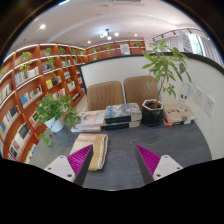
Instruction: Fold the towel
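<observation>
On the grey table [120, 150], seen from the gripper view, the folded beige towel [93, 150] lies just ahead of the left finger, partly behind its pad. Gripper [114, 160] fingers are spread wide, holding nothing. Beyond stand stacked books [122, 115], two potted plants [55, 110] and two chairs [105, 95]. Recommended: lower toward the towel's near edge, centre one layer between the pads, then close.

Grey counter [120, 165] with a stack of books [122, 115] at the far edge, a leafy plant in a white pot [55, 112] on one side, a taller one in a black pot [155, 95] opposite. Two chairs [105, 95] sit behind, and bookshelves [40, 80] line the wall.
</observation>
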Demonstrator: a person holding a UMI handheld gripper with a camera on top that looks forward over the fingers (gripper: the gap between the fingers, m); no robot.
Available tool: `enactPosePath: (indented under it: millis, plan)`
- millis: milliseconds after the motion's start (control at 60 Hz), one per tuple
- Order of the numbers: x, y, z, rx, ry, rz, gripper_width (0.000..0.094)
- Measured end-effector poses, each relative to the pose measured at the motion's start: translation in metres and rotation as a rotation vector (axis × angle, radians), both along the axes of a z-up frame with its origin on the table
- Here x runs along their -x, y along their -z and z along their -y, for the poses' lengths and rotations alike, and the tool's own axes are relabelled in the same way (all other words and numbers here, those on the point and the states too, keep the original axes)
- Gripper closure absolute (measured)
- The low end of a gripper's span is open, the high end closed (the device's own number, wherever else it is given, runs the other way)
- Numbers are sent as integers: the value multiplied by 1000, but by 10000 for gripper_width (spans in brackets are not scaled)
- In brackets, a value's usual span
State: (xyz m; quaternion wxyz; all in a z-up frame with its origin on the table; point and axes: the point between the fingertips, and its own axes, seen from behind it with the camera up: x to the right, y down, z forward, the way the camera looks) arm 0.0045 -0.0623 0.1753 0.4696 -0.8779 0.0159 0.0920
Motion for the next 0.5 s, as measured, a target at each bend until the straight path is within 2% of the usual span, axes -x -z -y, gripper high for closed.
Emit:
enactPosePath:
  millis: [100,233,500]
  plan:
    - [-17,-31,26,-26,-18,11,94]
    - [-40,-55,55,-63,1,36,90]
    - [-65,-45,93,-46,21,67,93]
